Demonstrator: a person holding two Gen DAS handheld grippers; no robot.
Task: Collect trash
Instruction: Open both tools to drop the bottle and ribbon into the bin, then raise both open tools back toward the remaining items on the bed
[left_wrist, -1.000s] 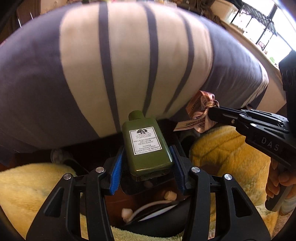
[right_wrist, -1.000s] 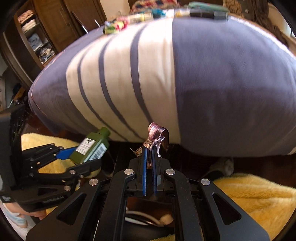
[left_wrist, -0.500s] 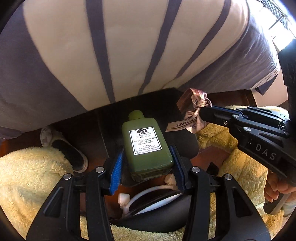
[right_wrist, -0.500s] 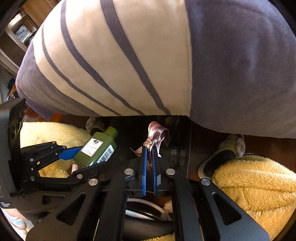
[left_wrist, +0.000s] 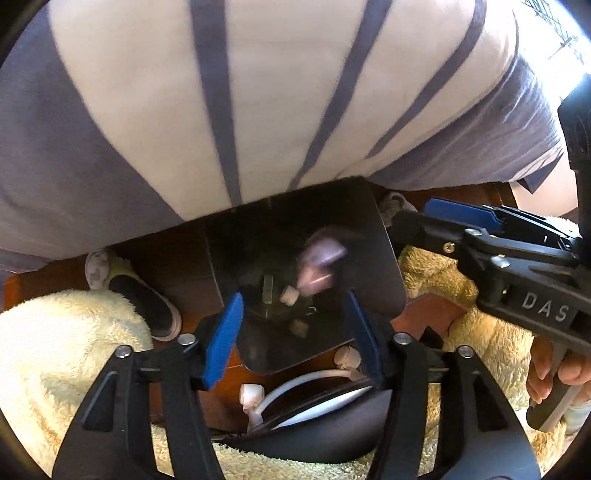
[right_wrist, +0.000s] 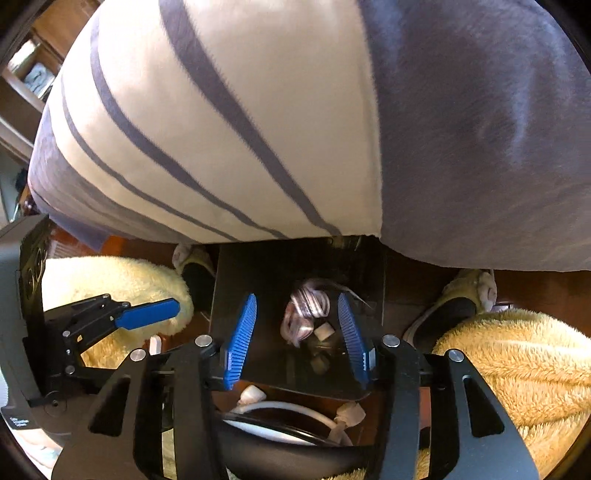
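ribbon (right_wrist: 304, 312) | blurred, apparently loose between parted right gripper (right_wrist: 297, 332) fingers

a pink-brown ribbon (right_wrist: 304, 314), looped and crumpled, blurred, sits inside the dark, square-mouthed bin (left_wrist: 388, 266) on the floor by the bed's edge. a greenish bottle (left_wrist: 267, 291) shows only dimly deeper in the bin, among small pale scraps.

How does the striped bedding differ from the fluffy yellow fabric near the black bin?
The striped bedding is smooth, cream and grey with dark stripes; the fluffy yellow fabric is plain and shaggy. The bedding bulges above the far edge of the black bin; the yellow fabric flanks the bin, nearer the camera. Both are soft cloth.
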